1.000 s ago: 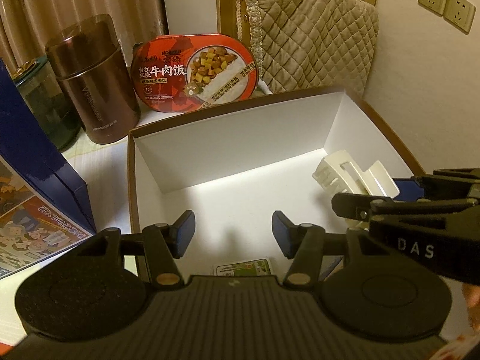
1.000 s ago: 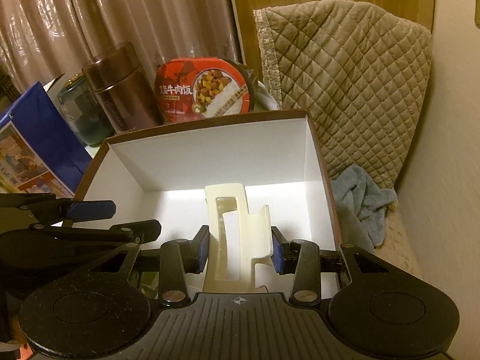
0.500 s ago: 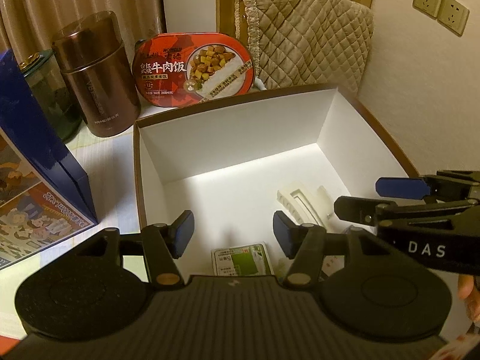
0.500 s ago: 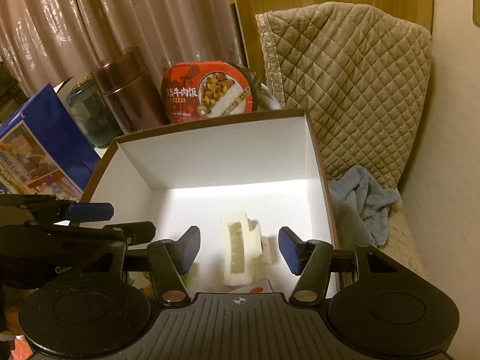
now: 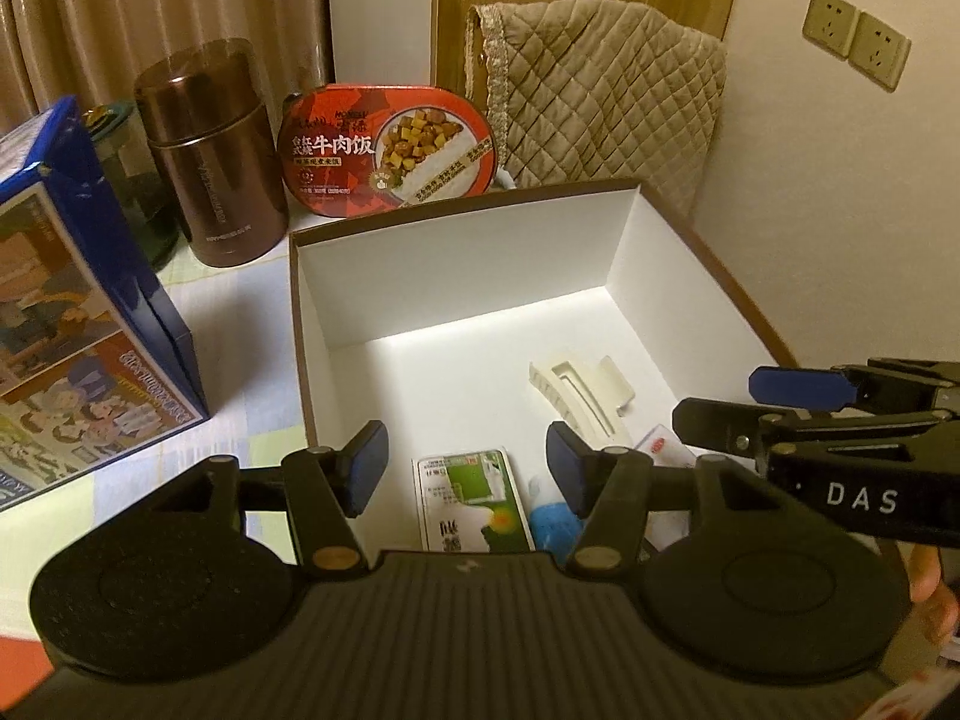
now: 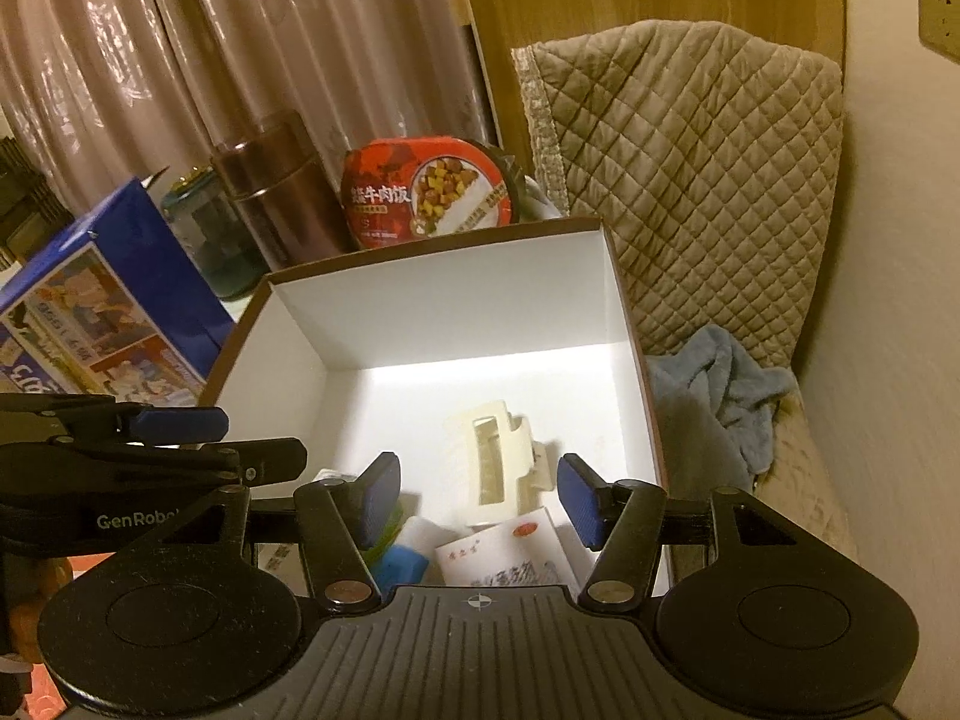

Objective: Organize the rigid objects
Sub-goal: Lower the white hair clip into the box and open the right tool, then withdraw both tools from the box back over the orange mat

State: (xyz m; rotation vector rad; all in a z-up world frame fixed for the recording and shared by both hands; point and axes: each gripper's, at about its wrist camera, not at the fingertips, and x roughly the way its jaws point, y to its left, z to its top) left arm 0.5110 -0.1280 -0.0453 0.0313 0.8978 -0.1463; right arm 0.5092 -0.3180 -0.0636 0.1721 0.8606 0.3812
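A cream hair claw clip (image 6: 495, 459) lies on the floor of the white-lined brown box (image 6: 432, 306); it also shows in the left wrist view (image 5: 579, 396). My right gripper (image 6: 480, 495) is open and empty, raised above the clip. My left gripper (image 5: 465, 462) is open and empty over the box's (image 5: 456, 264) near left part. A green and white packet (image 5: 471, 498), a blue and white item (image 5: 549, 522) and a white carton with a red mark (image 6: 510, 552) lie at the box's near end.
Behind the box stand a brown thermos (image 5: 213, 150), a red meal tub (image 5: 390, 150) and a dark green jar (image 5: 129, 180). A blue carton (image 5: 78, 324) stands left. A quilted chair (image 6: 690, 192) with a blue towel (image 6: 720, 396) is right.
My right gripper opened and let go of the claw clip, which now lies in the box. Both grippers have drawn back and up from the box.
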